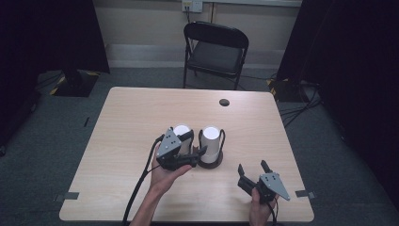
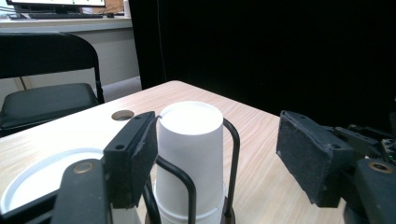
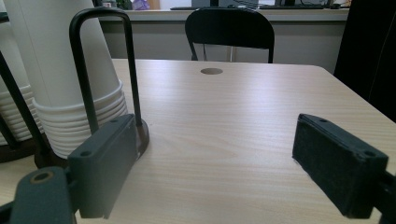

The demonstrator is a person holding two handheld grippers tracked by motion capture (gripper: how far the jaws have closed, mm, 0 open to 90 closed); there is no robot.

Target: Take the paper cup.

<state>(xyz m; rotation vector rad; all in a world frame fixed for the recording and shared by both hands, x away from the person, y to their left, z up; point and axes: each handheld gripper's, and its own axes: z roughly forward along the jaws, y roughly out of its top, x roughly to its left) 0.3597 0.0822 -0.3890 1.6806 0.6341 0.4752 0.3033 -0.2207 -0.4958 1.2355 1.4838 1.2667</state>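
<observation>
Two stacks of upturned white paper cups stand in a black wire holder (image 1: 210,164) mid-table: a left stack (image 1: 182,130) and a right stack (image 1: 211,139). My left gripper (image 1: 194,143) is held at the stacks, tilted, its jaws reaching in between them. In the left gripper view the right stack (image 2: 191,140) rises just past my gripper (image 2: 215,126). The left pad overlaps its edge, the right pad stands well off, and the left stack's top (image 2: 42,175) lies outside the left jaw. My right gripper (image 1: 252,167) rests open near the front right, with nothing between its jaws (image 3: 217,128).
A black folding chair (image 1: 216,52) stands behind the table. A round cable hole (image 1: 224,102) sits near the far edge. The holder's wire hoop (image 3: 100,60) and a cup stack (image 3: 70,84) stand left of my right gripper. Bare wood lies to its right.
</observation>
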